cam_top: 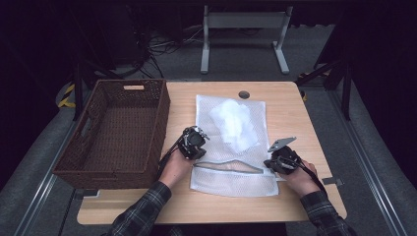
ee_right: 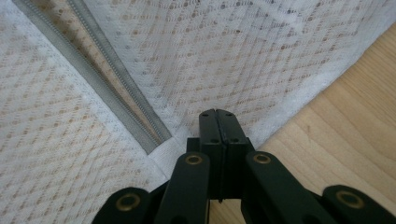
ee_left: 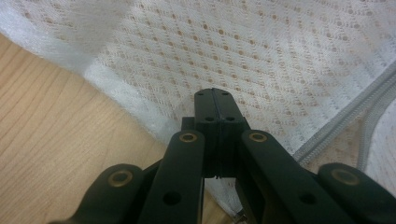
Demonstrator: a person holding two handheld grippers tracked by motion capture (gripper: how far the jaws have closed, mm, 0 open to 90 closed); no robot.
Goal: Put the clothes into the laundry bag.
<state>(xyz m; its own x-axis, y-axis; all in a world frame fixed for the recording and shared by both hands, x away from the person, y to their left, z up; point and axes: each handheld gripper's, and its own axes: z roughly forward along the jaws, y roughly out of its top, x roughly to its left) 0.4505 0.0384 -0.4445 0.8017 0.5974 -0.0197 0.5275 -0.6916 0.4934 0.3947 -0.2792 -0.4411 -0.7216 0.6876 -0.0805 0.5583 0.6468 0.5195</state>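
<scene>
- Nearest the camera in the high view, two plaid sleeves come in over the near edge of the wooden counter point(cam_top: 290, 105), each hand carrying a hand-held gripper.
- Left hand-held gripper point(cam_top: 195, 153) sits at the left edge of the white mesh bag point(cam_top: 231, 179), by the left end of the grey zipper point(cam_top: 228, 164).
- Its own view has the black jaws pressed together over the mesh bag point(ee_left: 261, 51), nothing visibly pinched between them; the bag's hemmed edge runs diagonally past, bare counter point(ee_left: 42, 130) to one side, zipper point(ee_left: 345, 121) to the other.
- Right hand-held gripper point(cam_top: 273, 164) is at the bag's right edge, by the zipper's other end, a grey plate sticking up from it.
- Its own view: jaws shut tight too, tips over the mesh bag point(ee_right: 224, 51) just beside the zipper point(ee_right: 107, 88) end, which gapes open; wood of the counter point(ee_right: 345, 130) alongside.
- The bag lies flat mid-counter, zipper opening bowed across its near part.
- Farther in, a bunched white cloth point(cam_top: 233, 123) shows through the mesh.
- Left of the bag, touching the counter's left side, stands a dark wicker basket point(cam_top: 157, 110).
- No brand, label or writing is legible anywhere.
</scene>
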